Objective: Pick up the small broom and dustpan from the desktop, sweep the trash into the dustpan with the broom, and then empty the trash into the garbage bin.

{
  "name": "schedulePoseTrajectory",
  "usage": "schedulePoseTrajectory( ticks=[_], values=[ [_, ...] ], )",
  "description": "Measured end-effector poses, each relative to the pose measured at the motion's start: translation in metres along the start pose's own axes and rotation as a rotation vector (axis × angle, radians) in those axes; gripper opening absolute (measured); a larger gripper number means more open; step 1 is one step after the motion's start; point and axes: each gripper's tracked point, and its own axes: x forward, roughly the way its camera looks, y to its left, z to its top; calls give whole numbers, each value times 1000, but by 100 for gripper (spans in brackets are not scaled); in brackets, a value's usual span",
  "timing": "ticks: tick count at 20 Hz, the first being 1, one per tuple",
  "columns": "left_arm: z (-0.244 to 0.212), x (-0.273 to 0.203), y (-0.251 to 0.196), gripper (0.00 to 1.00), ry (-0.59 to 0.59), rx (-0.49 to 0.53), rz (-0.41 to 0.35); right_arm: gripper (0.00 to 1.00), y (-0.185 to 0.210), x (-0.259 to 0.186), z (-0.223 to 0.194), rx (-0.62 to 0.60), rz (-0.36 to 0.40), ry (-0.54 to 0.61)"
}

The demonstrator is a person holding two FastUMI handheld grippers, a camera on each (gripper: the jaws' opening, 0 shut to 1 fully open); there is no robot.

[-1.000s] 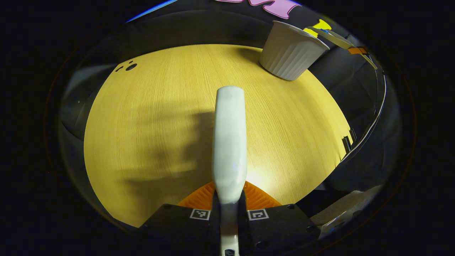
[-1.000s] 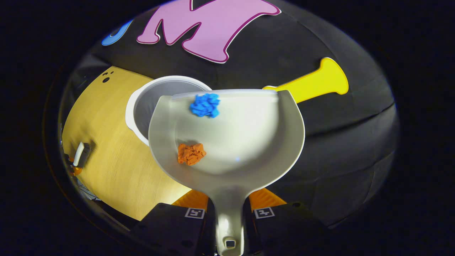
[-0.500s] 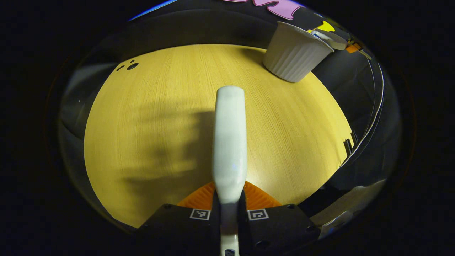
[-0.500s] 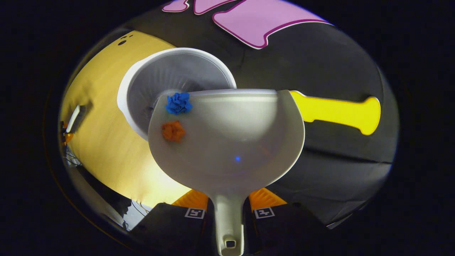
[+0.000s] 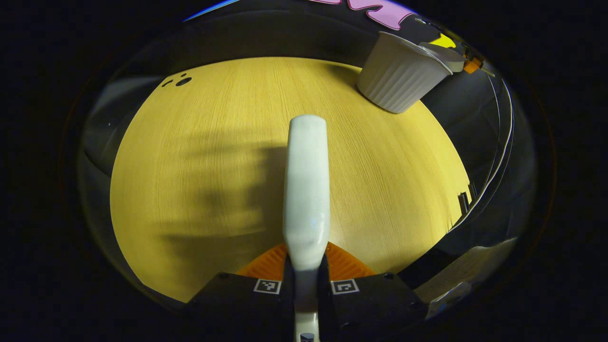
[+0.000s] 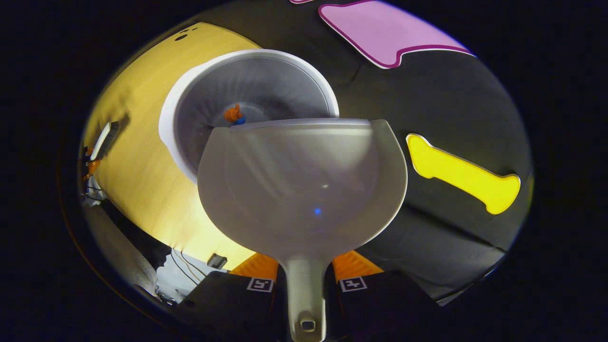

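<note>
Wooden desk [image 5: 199,156] below, bare-topped near the left tongs [image 5: 306,280], clenched on the broom [image 5: 307,185] handle pointing forward over it. White ribbed bin [image 6: 251,102] standing at the desk's far corner. Dustpan [image 6: 304,185] tipped over the bin's rim, handle clamped in the right tongs [image 6: 306,285]. Orange scrap [image 6: 232,114] and blue scrap [image 6: 240,121] lying inside the bin
</note>
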Motion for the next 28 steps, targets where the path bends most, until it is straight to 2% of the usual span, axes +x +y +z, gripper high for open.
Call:
schedulePoseTrajectory(
  ticks=[1, 2, 4, 6, 13, 14, 15, 17, 19, 21, 24, 25, 28],
  values=[
    [-1, 1, 1, 24, 0, -1, 2, 31, 0, 0, -1, -2, -4, 0],
    [0, 1, 1, 24, 0, 1, 4, 35, -2, 1, -2, -1, -10, -3],
    [-1, 1, -1, 21, -2, 3, 9, 35, -6, 1, -3, 5, -28, -20],
    [0, 1, -2, 24, -2, 13, 18, 35, -8, -2, -6, 34, -39, -60],
    [3, 4, -5, 24, -6, 48, 28, 35, -9, -37, -36, 206, 19, -263],
    [3, 4, -6, 24, -5, 52, 31, 39, -4, -44, -41, 239, 40, -290],
    [2, 5, -5, 24, -4, 53, 35, 35, 4, -49, -44, 270, 70, -322],
    [4, 4, -2, 24, -4, 58, 46, 35, 17, -61, -55, 322, 117, -385],
    [4, 3, 1, 24, -3, 61, 54, 39, 37, -66, -64, 357, 141, -437],
    [2, 2, 3, 24, 0, 65, 63, 35, 62, -71, -72, 380, 160, -479],
    [2, 1, 6, 24, 6, 66, 75, 35, 105, -72, -80, 407, 207, -517],
    [1, 1, 5, 24, 10, 67, 76, 31, 121, -71, -82, 408, 228, -523],
    [3, 1, 7, 24, 11, 80, 83, 35, 171, -66, -84, 408, 295, -530]
  ],
)
